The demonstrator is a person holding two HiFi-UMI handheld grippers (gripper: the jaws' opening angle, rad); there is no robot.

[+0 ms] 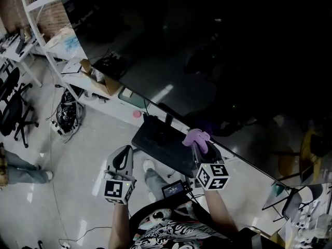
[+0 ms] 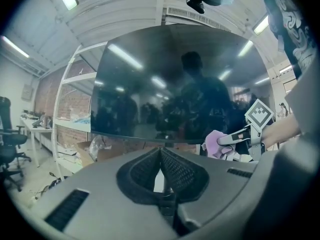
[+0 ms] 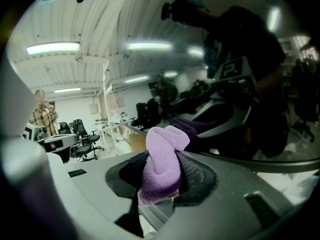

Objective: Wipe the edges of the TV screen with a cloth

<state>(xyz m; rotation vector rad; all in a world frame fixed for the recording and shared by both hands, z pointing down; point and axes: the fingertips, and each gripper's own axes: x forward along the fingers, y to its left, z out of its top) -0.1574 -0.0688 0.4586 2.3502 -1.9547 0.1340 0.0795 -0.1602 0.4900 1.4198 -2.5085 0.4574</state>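
A large dark TV screen fills the upper right of the head view; its lower edge runs diagonally down to the right. My right gripper is shut on a purple cloth, held at the screen's lower edge. In the right gripper view the cloth bulges from between the jaws, close to the glass, which mirrors it. My left gripper hangs lower left, away from the screen, shut with nothing in it. The left gripper view shows the screen, the cloth and the right gripper's marker cube.
A black stand or case lies under the screen's lower edge. White shelving with boxes stands at left, office chairs further left, and cables lie on the floor. A person stands far off.
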